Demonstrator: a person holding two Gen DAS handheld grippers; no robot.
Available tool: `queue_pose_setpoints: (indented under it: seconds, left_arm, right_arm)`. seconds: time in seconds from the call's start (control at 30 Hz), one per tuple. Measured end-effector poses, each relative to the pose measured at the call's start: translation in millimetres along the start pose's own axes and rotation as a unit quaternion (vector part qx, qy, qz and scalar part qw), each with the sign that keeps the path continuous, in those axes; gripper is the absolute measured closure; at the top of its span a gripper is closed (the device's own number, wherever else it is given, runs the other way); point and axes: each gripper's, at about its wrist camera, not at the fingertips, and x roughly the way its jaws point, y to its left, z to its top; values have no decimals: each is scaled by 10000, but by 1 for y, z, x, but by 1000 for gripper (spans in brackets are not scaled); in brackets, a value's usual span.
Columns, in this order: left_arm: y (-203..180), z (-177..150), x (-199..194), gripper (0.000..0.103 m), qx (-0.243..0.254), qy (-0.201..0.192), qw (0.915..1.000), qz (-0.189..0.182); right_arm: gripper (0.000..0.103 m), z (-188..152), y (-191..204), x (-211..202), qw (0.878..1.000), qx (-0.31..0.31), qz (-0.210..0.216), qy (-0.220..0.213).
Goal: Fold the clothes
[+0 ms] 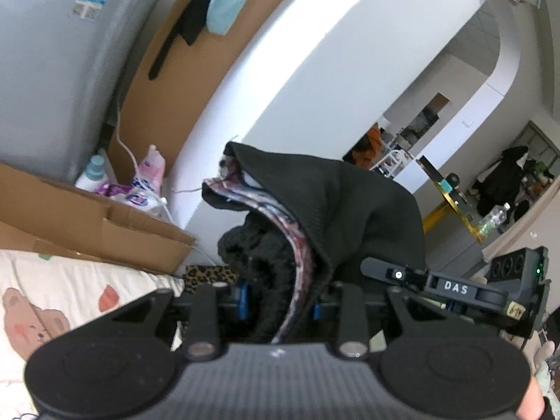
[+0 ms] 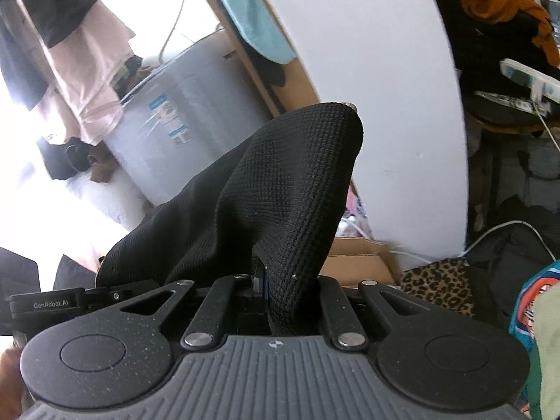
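Left wrist view: the left gripper pinches a thick bunch of the black waffle-knit garment, with a pink-patterned lining showing along the fold.
Garment position: lifted off the bedding and draped over the jaws, probably so it can hang free before being laid flat.
Surroundings: printed bear sheet near left, cardboard box behind it, grey appliance far left.

Right wrist view: the right gripper is pressed almost together on a thinner edge of the same black fabric.
Hold: the cloth tents upward from the jaws; the two grips likely mark opposite edges for spreading.
Surroundings: leopard-print cloth near right.
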Motion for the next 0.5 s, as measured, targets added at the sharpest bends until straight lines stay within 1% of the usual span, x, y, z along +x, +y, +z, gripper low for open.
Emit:
queue_pose_setpoints:
  seconds: [0.2,0.5]
  left_arm:
    - [0,-17,36,70,-20,130,9998,-120]
    - [2,-54,96,69,-82,319,9988,-353]
  right_arm:
    - [96,-9,-42,12,9997,139,-183,128]
    - [96,-24,-111,32,9975,158,-533,447]
